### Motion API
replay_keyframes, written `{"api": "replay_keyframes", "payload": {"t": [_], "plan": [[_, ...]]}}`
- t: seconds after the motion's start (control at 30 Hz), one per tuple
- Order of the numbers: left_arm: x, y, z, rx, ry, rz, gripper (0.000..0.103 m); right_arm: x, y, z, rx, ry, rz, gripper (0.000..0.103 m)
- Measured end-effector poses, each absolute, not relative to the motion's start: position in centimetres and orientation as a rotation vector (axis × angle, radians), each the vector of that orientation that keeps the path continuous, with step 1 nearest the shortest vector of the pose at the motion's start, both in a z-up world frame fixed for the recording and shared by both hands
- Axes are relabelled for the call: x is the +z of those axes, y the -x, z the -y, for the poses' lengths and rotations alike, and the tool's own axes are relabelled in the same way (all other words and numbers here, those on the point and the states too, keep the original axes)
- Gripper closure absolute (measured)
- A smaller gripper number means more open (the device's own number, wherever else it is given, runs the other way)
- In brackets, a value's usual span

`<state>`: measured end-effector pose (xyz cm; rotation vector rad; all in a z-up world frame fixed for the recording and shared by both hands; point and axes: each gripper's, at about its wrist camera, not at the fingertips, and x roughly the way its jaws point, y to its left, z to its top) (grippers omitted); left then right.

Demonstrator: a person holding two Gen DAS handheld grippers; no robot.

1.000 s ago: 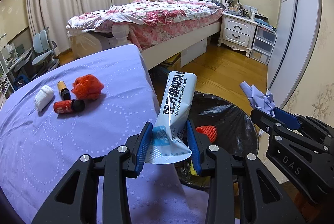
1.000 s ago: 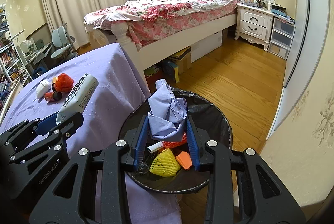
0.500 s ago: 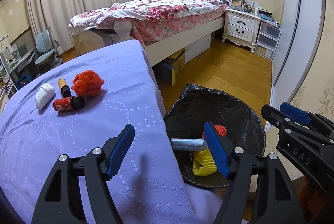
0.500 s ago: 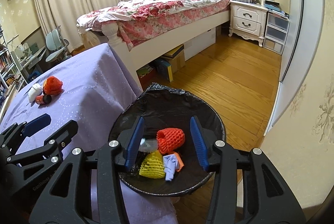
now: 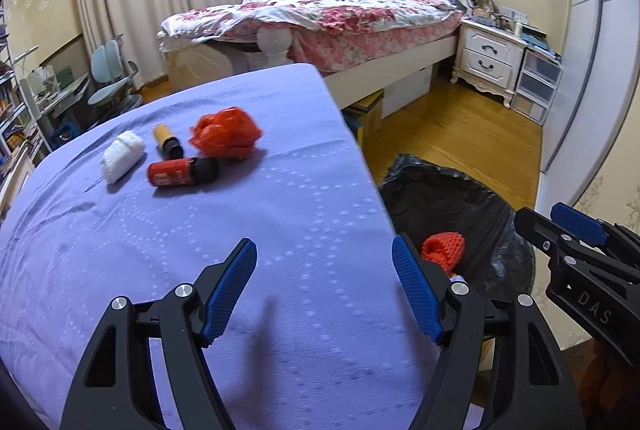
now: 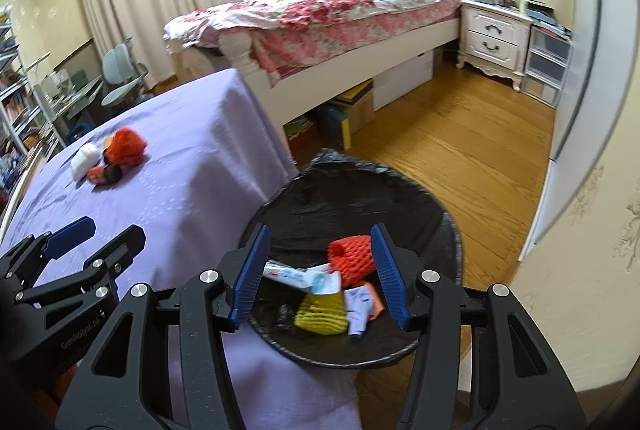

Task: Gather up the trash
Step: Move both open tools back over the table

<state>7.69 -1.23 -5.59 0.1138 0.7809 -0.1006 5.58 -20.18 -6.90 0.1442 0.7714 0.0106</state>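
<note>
A black-lined trash bin stands on the floor by the table's right edge; it also shows in the left wrist view. Inside lie a milk-powder pouch, red foam net, yellow foam net and purple paper. On the purple tablecloth lie a crumpled red bag, a red bottle, a yellow bottle and a white wad. My left gripper is open and empty over the table. My right gripper is open and empty above the bin.
A bed with a floral quilt stands behind the table, boxes beneath it. A white nightstand and drawer unit are at the right wall. Chairs and a desk are at far left. Wooden floor lies beyond the bin.
Both grippers opened: the left dropped the milk-powder pouch and the right dropped the purple paper into the bin. The left gripper then moved left over the table.
</note>
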Motion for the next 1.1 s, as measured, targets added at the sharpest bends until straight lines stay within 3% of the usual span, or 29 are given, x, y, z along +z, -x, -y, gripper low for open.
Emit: {"api": "replay_keyframes", "payload": {"t": [0.57, 0.73, 1.1], "plan": [[-6.0, -10.6, -6.1, 0.055, -0.028, -0.834, 0.032, -6.4, -8.1, 13.1, 0.138, -0.071, -0.794, 0.051], [-6.3, -11.9, -6.7, 0.071, -0.013, -0.85, 0.032, -6.4, -9.3, 12.1, 0.143, -0.063, -0.809, 0.045], [-6.5, -15.2, -7.4, 0.092, 0.005, -0.875, 0.031, -6.5, -11.9, 10.4, 0.167, -0.068, -0.824, 0.044]]}}
